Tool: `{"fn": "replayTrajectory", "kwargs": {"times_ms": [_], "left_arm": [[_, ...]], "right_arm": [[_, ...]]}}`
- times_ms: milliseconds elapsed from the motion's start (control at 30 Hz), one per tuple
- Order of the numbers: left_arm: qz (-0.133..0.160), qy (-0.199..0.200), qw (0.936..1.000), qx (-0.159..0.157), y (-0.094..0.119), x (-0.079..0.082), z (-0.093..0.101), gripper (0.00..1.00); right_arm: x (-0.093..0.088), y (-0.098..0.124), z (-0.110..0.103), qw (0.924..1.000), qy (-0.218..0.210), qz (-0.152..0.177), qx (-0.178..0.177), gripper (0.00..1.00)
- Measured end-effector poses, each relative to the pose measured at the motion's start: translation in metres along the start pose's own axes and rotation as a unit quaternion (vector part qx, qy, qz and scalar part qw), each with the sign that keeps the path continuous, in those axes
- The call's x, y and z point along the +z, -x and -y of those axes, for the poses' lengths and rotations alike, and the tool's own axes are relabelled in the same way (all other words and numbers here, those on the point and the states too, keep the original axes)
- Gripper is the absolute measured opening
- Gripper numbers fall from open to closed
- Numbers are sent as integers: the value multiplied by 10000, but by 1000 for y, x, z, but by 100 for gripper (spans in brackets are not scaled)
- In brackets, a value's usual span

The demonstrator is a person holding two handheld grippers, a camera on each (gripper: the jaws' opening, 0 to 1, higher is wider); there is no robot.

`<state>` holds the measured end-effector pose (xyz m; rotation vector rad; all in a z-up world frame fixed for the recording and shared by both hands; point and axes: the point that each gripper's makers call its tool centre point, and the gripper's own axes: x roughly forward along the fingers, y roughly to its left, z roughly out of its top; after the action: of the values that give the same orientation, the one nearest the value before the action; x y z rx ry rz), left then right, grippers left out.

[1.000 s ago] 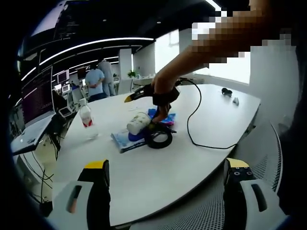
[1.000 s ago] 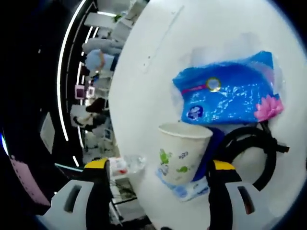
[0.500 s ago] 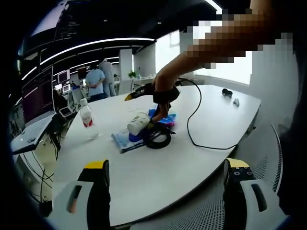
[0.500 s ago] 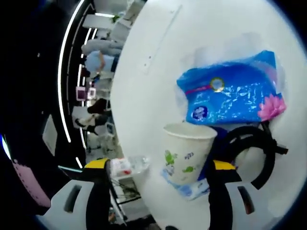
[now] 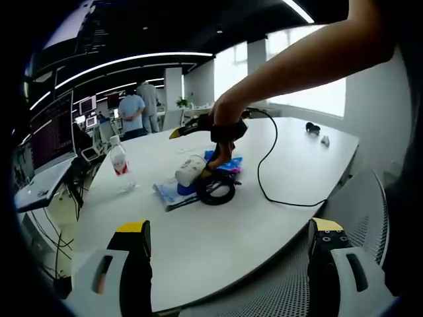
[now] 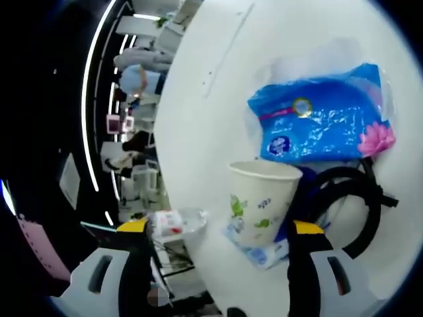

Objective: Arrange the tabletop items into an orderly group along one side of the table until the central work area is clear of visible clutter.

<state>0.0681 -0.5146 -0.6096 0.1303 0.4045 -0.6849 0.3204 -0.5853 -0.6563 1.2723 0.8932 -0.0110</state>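
Mostly a white table [image 5: 264,218] w/ clutter mid-top: blue tissue pack [image 6: 324,122], black cable coil [image 6: 350,205], paper cup [image 6: 261,201] lying on a blue packet, water bottle [image 5: 119,164] off to the side. Right gripper [image 6: 221,264] jaws spread, flanking the cup, not touching. Left gripper [image 5: 228,254] spread too, holding nothing, near table edge.

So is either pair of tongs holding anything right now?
No. The left tongs are open over bare table. The right tongs are open around the paper cup, with gaps on both sides, not yet gripping it.
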Motion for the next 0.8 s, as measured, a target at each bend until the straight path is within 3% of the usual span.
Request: {"fn": "replayTrajectory", "kwargs": {"times_ms": [400, 600, 800], "left_arm": [[-9, -2, 10000, 7, 0, 0, 0, 99], [-20, -10, 10000, 4, 0, -1, 0, 99], [-31, -4, 10000, 13, 0, -1, 0, 99]], "right_arm": [[3, 4, -1, 9999, -109, -33, 117, 81], [17, 1, -8, 9988, -293, 273, 291, 81], [17, -8, -10, 9993, -241, 206, 190, 81]]}}
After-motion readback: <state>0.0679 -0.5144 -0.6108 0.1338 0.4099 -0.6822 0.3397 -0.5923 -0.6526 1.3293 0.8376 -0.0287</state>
